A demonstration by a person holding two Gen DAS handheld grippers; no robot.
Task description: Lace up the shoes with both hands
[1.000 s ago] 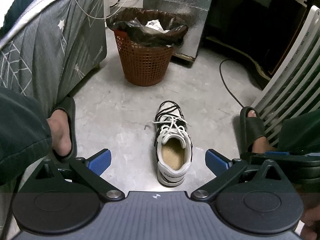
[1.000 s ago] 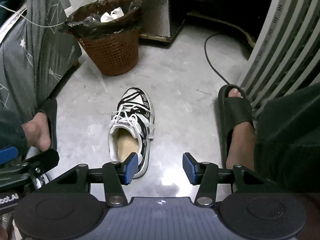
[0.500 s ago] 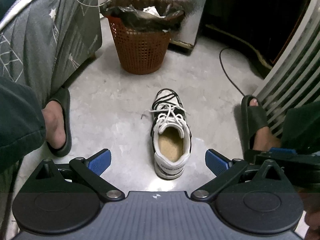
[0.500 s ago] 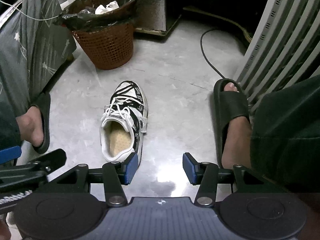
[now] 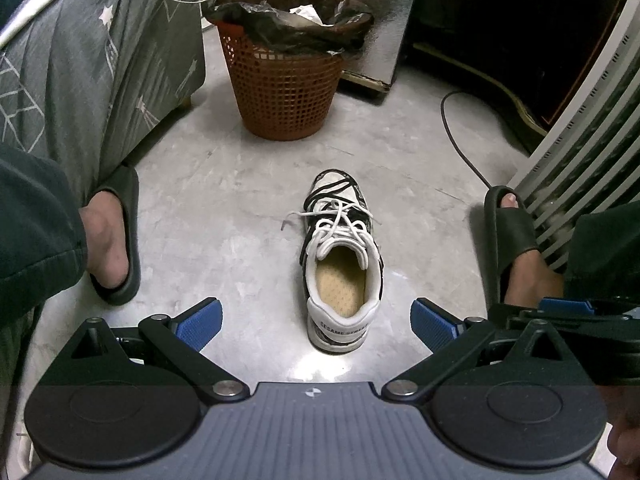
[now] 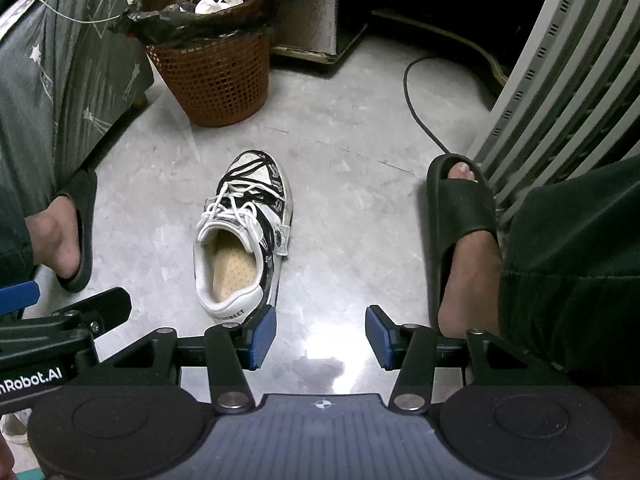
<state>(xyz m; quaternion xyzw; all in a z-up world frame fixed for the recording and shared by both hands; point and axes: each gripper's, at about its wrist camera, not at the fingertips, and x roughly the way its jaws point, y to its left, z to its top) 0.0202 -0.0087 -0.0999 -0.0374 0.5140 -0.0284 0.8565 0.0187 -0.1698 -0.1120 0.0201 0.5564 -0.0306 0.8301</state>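
Observation:
A white and black sneaker (image 5: 342, 264) stands on the grey floor, toe pointing away, with loose white laces (image 5: 340, 224); one lace end trails to its left. It also shows in the right wrist view (image 6: 244, 236). My left gripper (image 5: 316, 324) is open wide and empty, held above the floor just behind the shoe's heel. My right gripper (image 6: 320, 338) is open and empty, to the right of the heel; its left pad (image 6: 262, 336) overlaps the heel in view.
An orange waste basket (image 5: 282, 84) with a black bag stands beyond the shoe. The person's feet in dark slippers sit left (image 5: 114, 240) and right (image 5: 512, 236) of it. A grey bedcover (image 5: 80, 64) hangs at left, a white slatted chair (image 5: 580, 132) at right, a black cable (image 5: 460, 140) on the floor.
Both grippers have tilted and shifted slightly; the shoe now sits a little higher in both views. Both jaws stay open and the shoe has not moved.

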